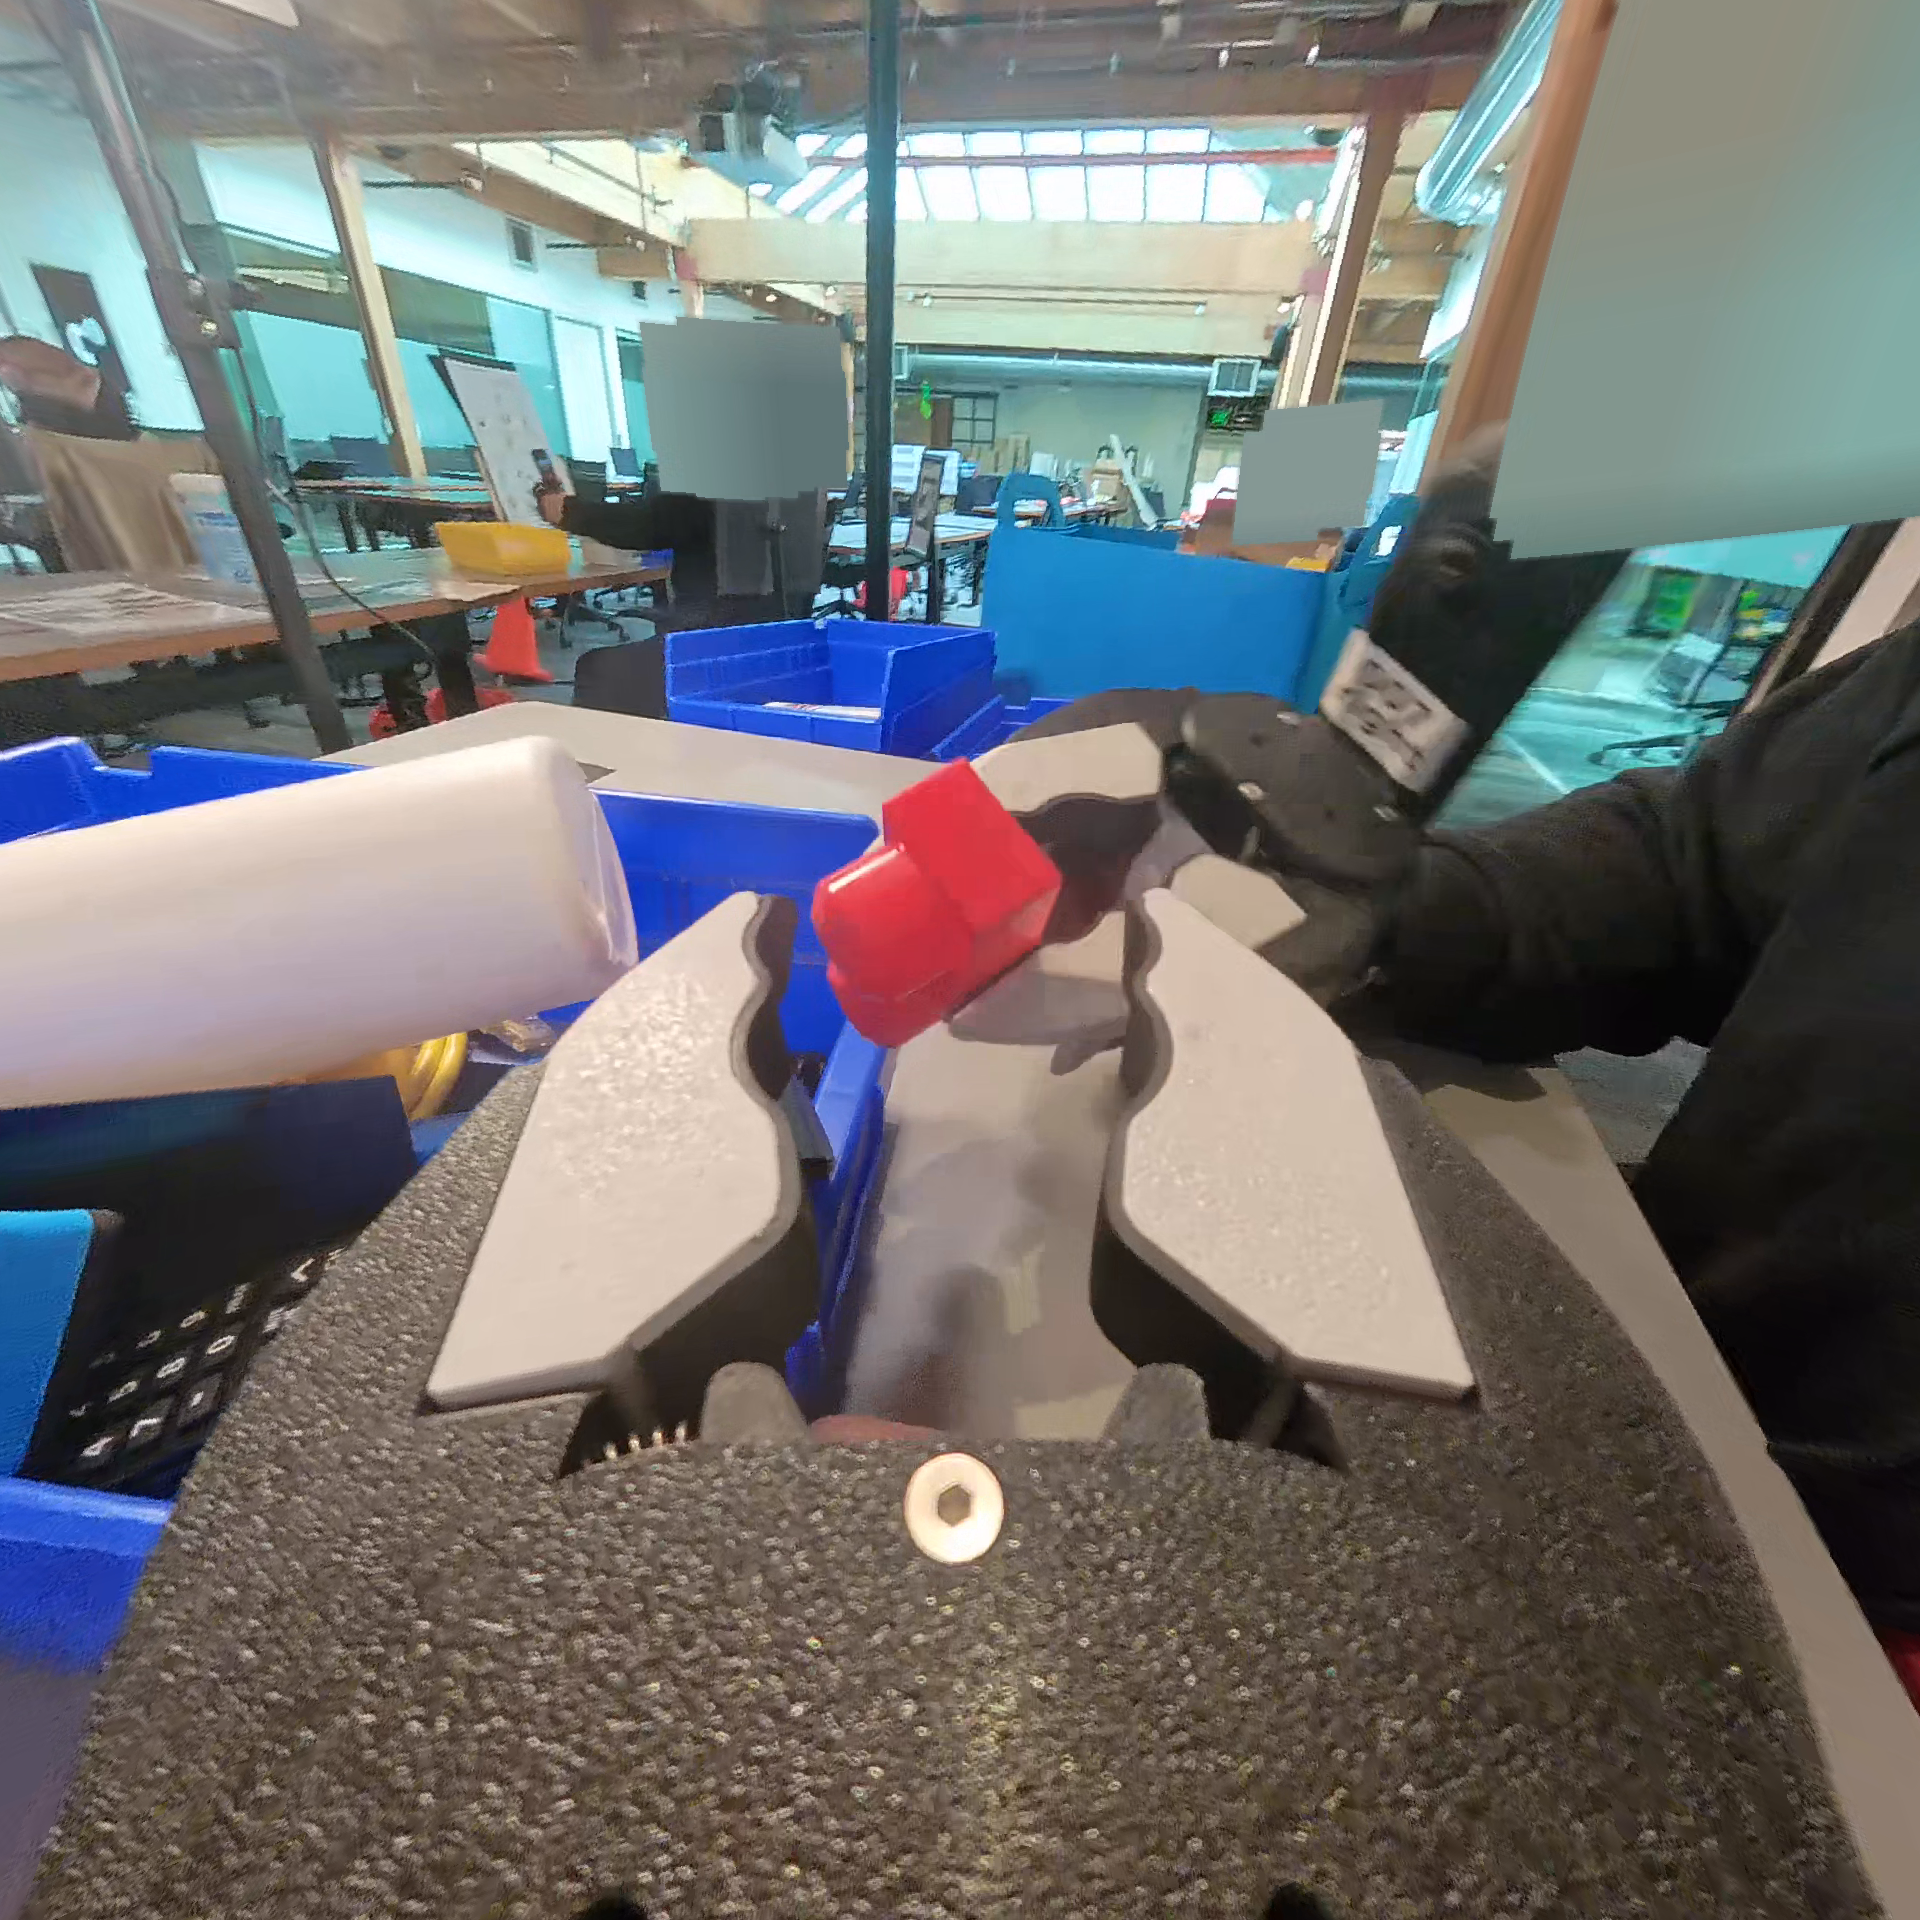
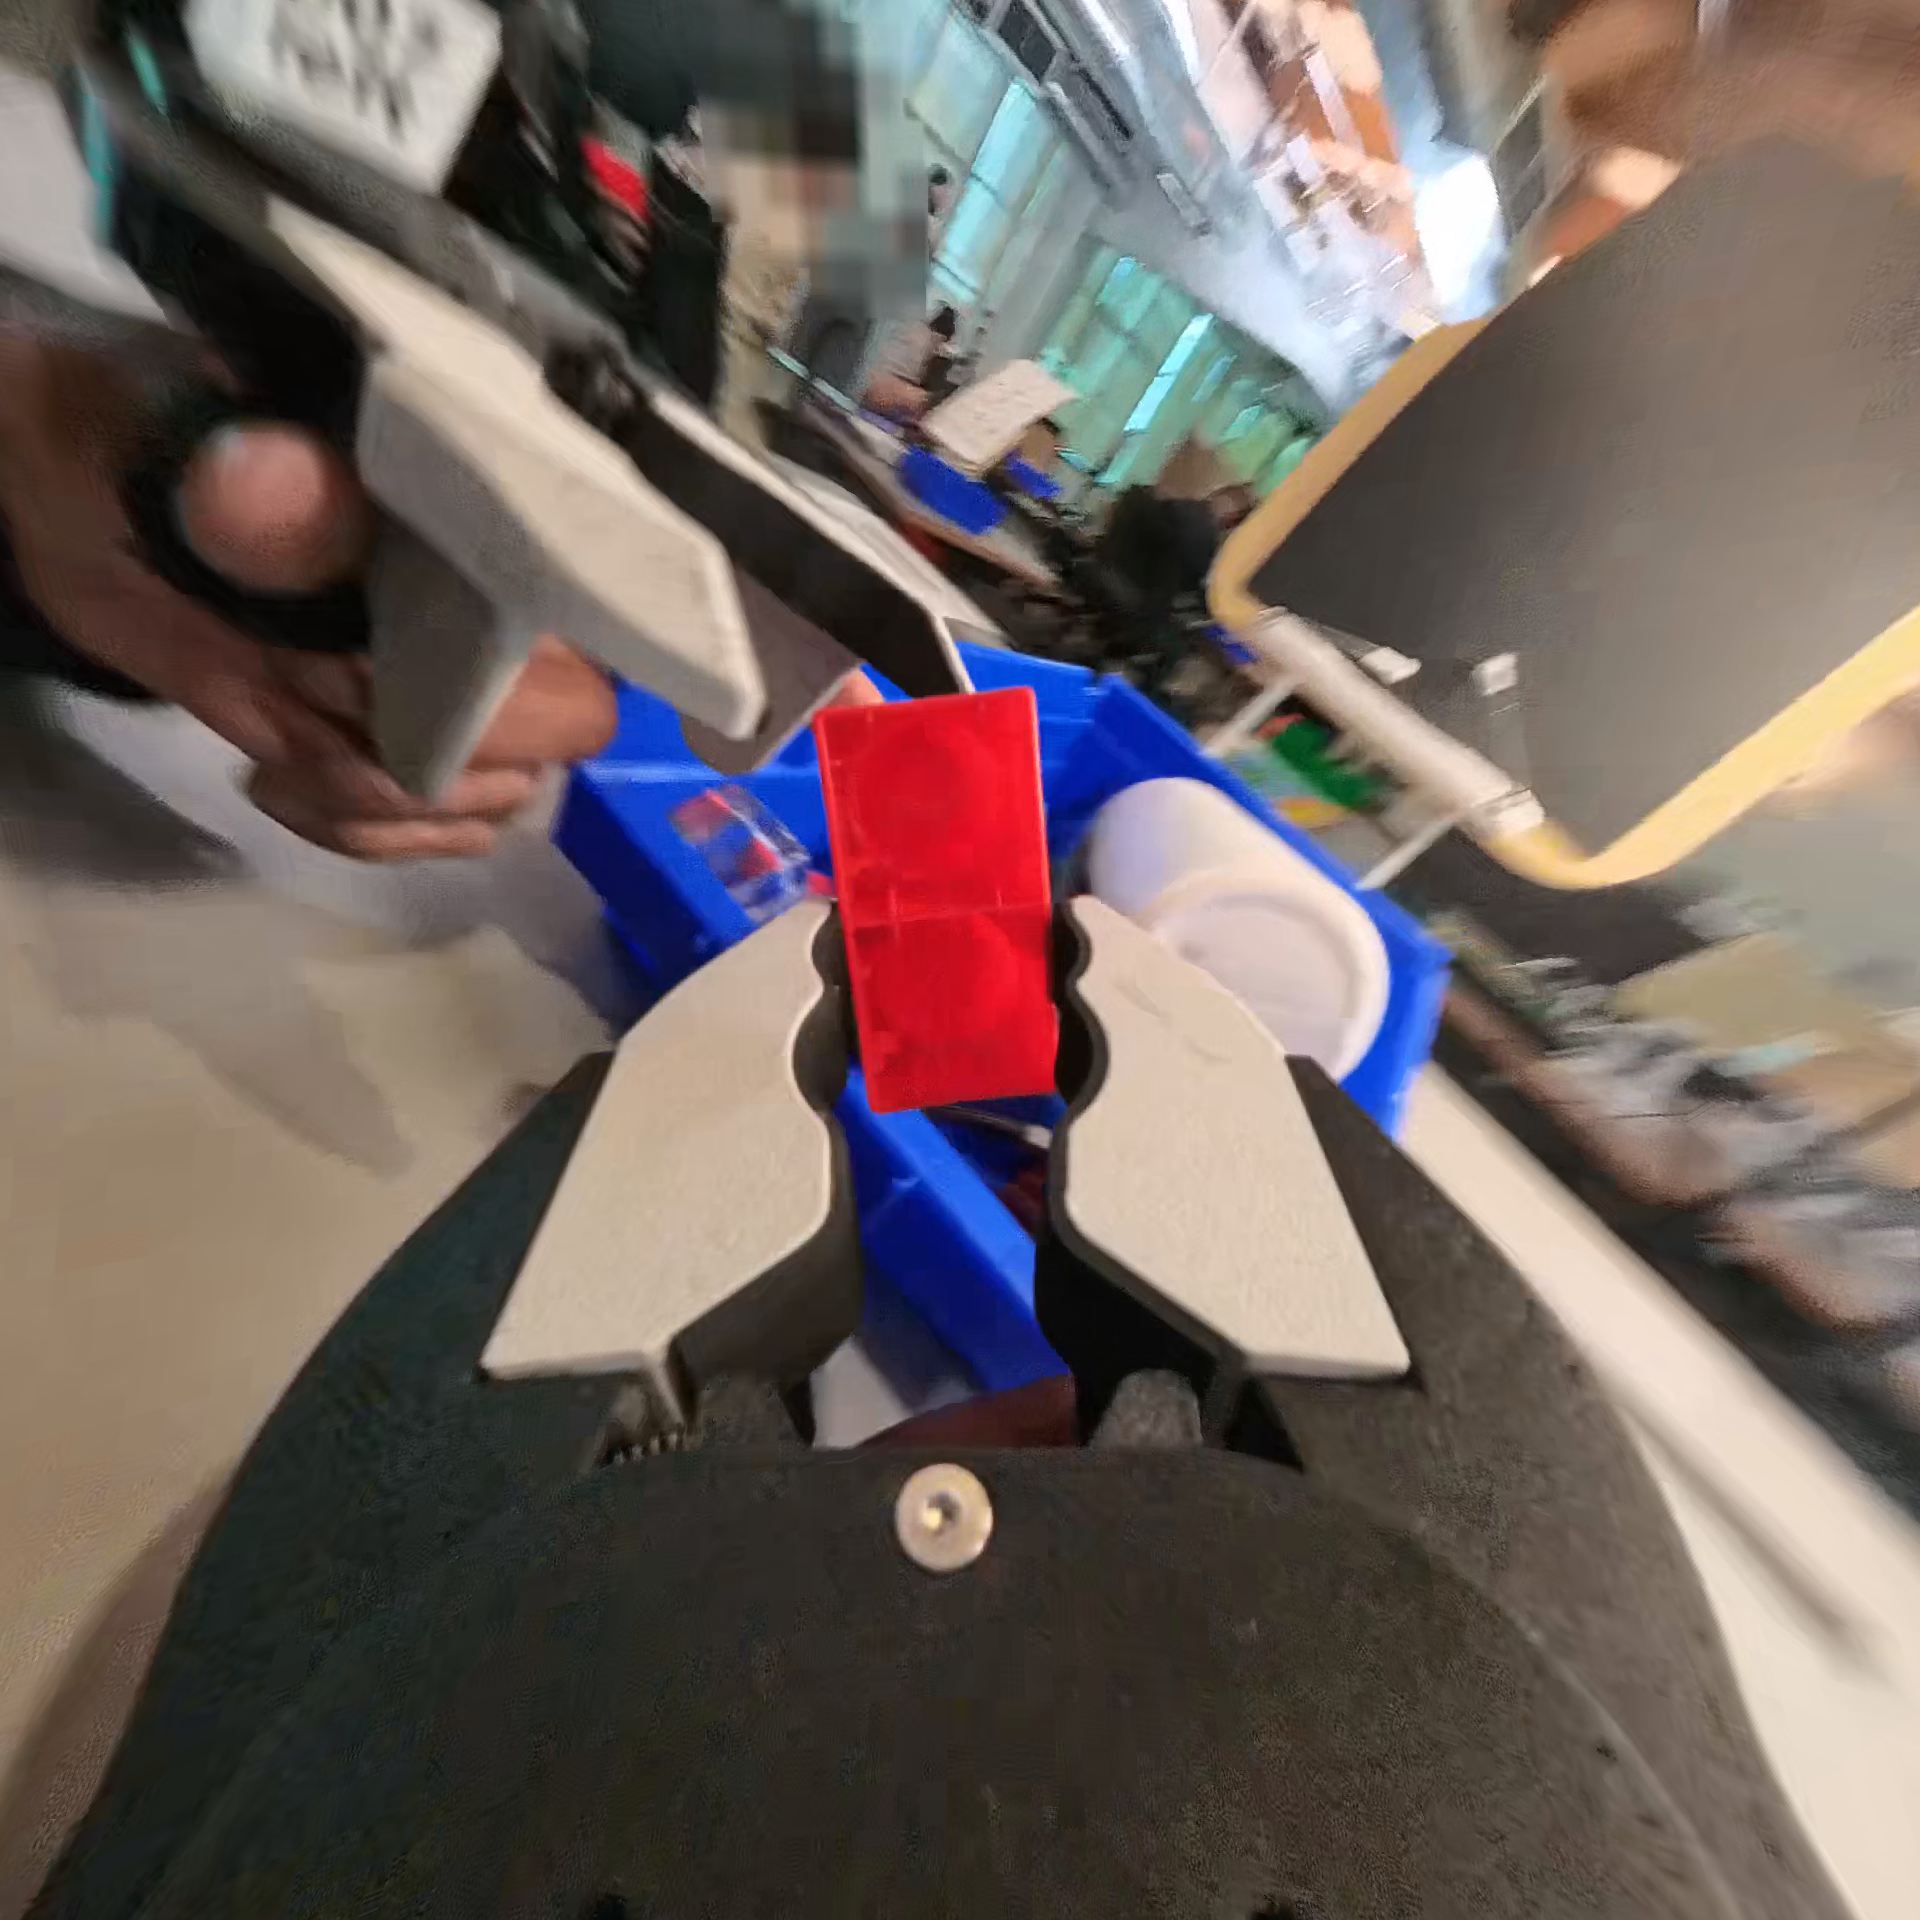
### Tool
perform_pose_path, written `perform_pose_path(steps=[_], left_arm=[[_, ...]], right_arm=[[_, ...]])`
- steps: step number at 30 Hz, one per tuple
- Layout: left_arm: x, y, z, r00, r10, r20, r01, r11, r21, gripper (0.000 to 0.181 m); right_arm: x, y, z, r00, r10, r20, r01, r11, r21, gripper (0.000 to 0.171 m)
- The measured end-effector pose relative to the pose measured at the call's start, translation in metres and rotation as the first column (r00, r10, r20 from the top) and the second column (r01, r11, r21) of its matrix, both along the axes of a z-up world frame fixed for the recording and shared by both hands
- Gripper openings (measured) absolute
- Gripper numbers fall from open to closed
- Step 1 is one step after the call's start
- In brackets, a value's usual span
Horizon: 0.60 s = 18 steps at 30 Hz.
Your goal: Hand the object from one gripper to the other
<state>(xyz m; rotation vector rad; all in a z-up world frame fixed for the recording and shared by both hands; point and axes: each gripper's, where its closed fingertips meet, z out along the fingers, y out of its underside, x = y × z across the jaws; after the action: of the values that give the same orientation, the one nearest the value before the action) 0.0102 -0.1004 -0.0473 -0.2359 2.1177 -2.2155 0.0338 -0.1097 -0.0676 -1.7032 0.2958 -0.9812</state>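
Observation:
A red two-stud toy brick point(image 2: 940, 914) is clamped between the grey fingers of my right gripper point(image 2: 945, 925), its far end sticking out past the tips. In the left wrist view the same brick point(image 1: 935, 904) hangs in the air, held from the right by the right gripper point(image 1: 1049, 873) and a black-sleeved arm. My left gripper point(image 1: 951, 925) is open, with the brick just beyond its fingertips and in line with the gap. In the right wrist view the left gripper point(image 2: 852, 696) comes in from the upper left, held by a hand, its tips at the brick's far end.
A blue bin point(image 1: 727, 862) lies below the grippers on a grey table point(image 1: 644, 748). It holds a white cylinder point(image 1: 291, 914), also seen in the right wrist view point(image 2: 1247, 914), and a black calculator point(image 1: 156, 1371). More blue bins point(image 1: 831, 675) stand behind. A dark, yellow-edged panel point(image 2: 1558, 499) is at right.

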Motion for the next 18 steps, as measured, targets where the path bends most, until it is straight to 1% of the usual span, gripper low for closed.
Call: perform_pose_path(steps=[2, 3, 4, 6, 8, 10, 11, 13, 14, 15, 17, 18], left_arm=[[-0.004, 0.000, 0.001, 0.998, -0.050, -0.039, 0.049, 0.999, -0.020, 0.064], [-0.006, -0.001, 0.001, 0.995, -0.073, -0.071, 0.071, 0.997, -0.030, 0.064], [-0.006, -0.001, 0.000, 0.991, -0.087, -0.105, 0.084, 0.996, -0.038, 0.064], [-0.007, -0.002, -0.002, 0.977, -0.120, -0.179, 0.111, 0.992, -0.057, 0.064], [-0.008, -0.003, -0.003, 0.953, -0.159, -0.257, 0.141, 0.986, -0.086, 0.063], [-0.010, -0.002, 0.001, 0.942, -0.184, -0.280, 0.159, 0.981, -0.107, 0.061], [-0.011, -0.002, 0.000, 0.937, -0.194, -0.289, 0.170, 0.980, -0.104, 0.057], [-0.015, -0.003, -0.002, 0.937, -0.201, -0.286, 0.187, 0.979, -0.077, 0.051], [-0.017, -0.004, -0.005, 0.940, -0.203, -0.274, 0.196, 0.979, -0.052, 0.045], [-0.021, -0.005, -0.007, 0.943, -0.209, -0.260, 0.209, 0.978, -0.025, 0.037], [-0.019, -0.006, -0.011, 0.955, -0.170, -0.242, 0.180, 0.984, 0.018, 0.037], [-0.017, -0.006, -0.012, 0.960, -0.150, -0.238, 0.162, 0.986, 0.032, 0.037]], right_arm=[[-0.005, 0.002, 0.004, 0.977, 0.134, -0.168, -0.103, 0.978, 0.182, 0.036], [-0.009, 0.005, 0.004, 0.943, 0.222, -0.249, -0.152, 0.951, 0.270, 0.036], [-0.014, 0.007, 0.005, 0.896, 0.309, -0.318, -0.190, 0.915, 0.355, 0.037], [-0.021, 0.011, 0.008, 0.796, 0.452, -0.402, -0.223, 0.837, 0.499, 0.037], [-0.028, 0.016, 0.007, 0.702, 0.551, -0.452, -0.237, 0.779, 0.581, 0.037], [-0.034, 0.022, 0.004, 0.633, 0.603, -0.485, -0.246, 0.751, 0.613, 0.037], [-0.038, 0.025, 0.001, 0.604, 0.621, -0.500, -0.254, 0.745, 0.617, 0.037], [-0.044, 0.031, -0.004, 0.560, 0.638, -0.528, -0.264, 0.742, 0.617, 0.037], [-0.046, 0.034, -0.006, 0.546, 0.642, -0.538, -0.264, 0.741, 0.617, 0.037], [-0.046, 0.035, -0.008, 0.540, 0.640, -0.547, -0.259, 0.745, 0.615, 0.037], [-0.044, 0.035, -0.011, 0.546, 0.626, -0.557, -0.252, 0.757, 0.603, 0.037], [-0.042, 0.033, -0.011, 0.565, 0.612, -0.553, -0.246, 0.765, 0.595, 0.038]])
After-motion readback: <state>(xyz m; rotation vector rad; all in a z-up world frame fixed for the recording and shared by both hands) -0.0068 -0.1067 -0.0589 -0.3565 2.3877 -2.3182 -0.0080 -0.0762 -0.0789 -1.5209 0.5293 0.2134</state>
